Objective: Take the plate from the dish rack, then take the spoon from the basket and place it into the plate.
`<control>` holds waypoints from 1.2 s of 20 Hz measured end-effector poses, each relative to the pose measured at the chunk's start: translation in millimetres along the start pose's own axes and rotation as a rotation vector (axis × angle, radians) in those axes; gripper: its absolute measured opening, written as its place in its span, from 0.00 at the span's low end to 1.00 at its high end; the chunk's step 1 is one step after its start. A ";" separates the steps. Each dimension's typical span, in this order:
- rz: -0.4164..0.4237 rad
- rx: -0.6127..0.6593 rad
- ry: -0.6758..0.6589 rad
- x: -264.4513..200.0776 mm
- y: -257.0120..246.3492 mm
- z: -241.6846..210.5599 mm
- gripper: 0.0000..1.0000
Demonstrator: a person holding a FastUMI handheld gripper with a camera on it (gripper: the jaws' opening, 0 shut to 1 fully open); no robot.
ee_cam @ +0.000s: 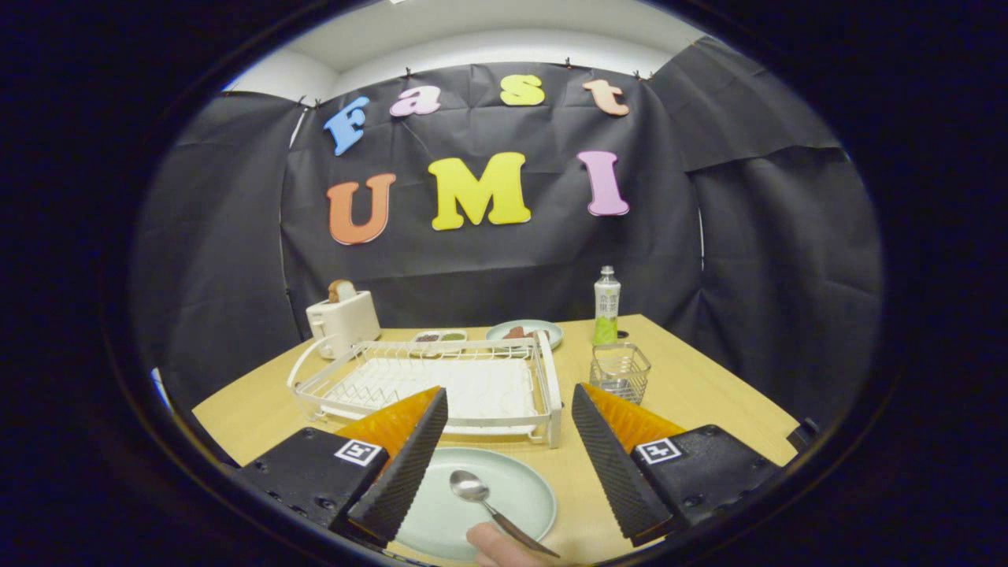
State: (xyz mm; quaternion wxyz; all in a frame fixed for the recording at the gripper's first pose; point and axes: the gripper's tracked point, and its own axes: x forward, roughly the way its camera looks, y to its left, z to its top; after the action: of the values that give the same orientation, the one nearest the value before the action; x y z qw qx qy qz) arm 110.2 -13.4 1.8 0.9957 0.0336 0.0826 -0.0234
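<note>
A pale green plate (516, 492) lies flat on the wooden table (693, 394), between my fingers and just in front of the white dish rack (441, 386). A metal spoon (480, 496) rests on the plate, its bowl toward the rack and its handle running back to a fingertip (496, 547) of a person's hand at the near edge. My gripper (504, 461) hangs open above the plate, with nothing between its fingers. The wire basket (620, 372) stands to the right of the rack, beyond my right finger.
Behind the rack stand a white toaster (342, 321) with a slice of bread in it, a small dish (439, 337), a second plate (526, 332) with food and a bottle (606, 305). The table's edge falls away on the right.
</note>
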 end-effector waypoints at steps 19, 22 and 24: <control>-0.011 -0.050 -0.076 -133.4 4.0 11.8 1.00; -0.013 -0.046 -0.083 -135.9 3.6 12.2 1.00; -0.015 -0.051 -0.085 -135.6 4.0 11.6 1.00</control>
State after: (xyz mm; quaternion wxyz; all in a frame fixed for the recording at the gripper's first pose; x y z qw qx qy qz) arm -21.3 -4.7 35.9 0.9987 0.0064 0.0412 -0.0303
